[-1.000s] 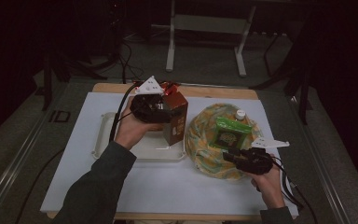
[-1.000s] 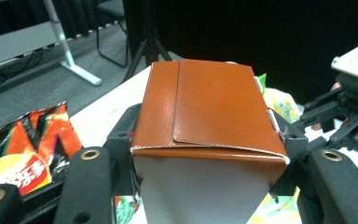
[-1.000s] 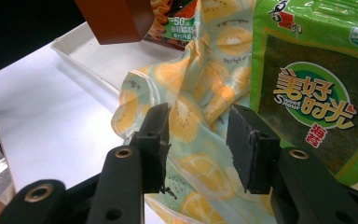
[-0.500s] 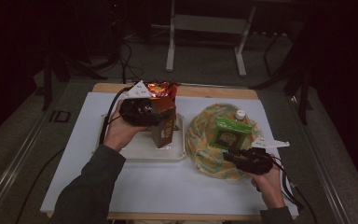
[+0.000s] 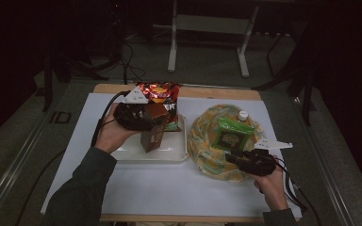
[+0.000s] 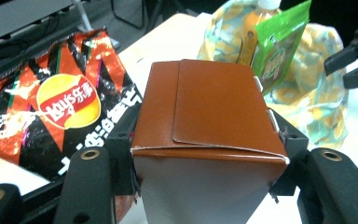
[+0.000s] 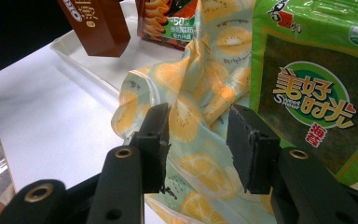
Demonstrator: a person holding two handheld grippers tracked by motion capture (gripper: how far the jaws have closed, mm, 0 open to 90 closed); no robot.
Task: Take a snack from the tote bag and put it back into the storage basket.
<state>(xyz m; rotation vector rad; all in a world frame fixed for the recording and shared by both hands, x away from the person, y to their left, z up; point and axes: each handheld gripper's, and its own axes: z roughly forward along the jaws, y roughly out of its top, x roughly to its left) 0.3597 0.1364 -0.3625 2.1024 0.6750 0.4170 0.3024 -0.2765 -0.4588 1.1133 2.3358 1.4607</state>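
Left tongs (image 6: 205, 154) clamp the brown box (image 6: 209, 121) between them; right tongs (image 7: 198, 140) gape over the fruit-print bag (image 7: 191, 126).

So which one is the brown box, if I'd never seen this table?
Find the white tray on the table's left half. The brown box stands tall over it, clamped at its top by the left gripper. Unlike the shiny red chip bag behind it and the green packet in the fruit-print bag, it is a plain, hard-edged carton.
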